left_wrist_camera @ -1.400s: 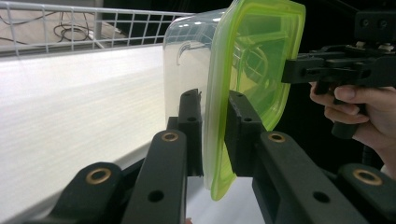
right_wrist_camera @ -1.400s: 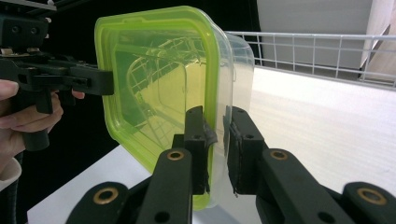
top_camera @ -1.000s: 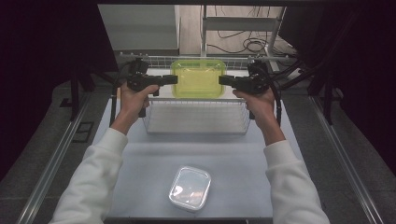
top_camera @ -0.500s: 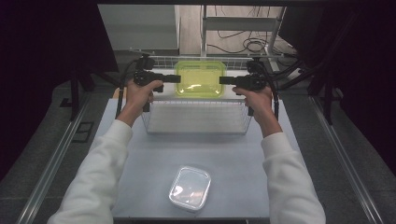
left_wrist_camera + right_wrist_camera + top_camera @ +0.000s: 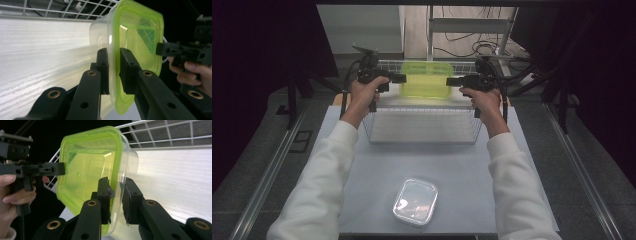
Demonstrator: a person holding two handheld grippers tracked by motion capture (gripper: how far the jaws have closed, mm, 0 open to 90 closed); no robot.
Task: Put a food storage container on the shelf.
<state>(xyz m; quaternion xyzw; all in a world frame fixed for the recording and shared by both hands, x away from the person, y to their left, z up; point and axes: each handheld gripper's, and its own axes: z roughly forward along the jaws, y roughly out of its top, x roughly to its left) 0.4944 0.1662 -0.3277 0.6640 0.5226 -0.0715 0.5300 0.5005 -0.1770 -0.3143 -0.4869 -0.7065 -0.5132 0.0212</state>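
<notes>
Green-lidded container (image 5: 426,80) between left gripper (image 5: 401,78) and right gripper (image 5: 451,81), above wire basket (image 5: 422,136)

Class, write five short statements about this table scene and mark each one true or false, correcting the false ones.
1. Both grippers, left gripper and right gripper, grip the green-lidded box by its rim. True.
2. The green-lidded box rests on the basket's floor. False: it is held up above the wire basket.
3. A second, clear box sits on the table near the person. True.
4. The clear box lies inside the basket. False: it is on the table, in front of the basket.
5. The person wears white sleeves. True.
</notes>
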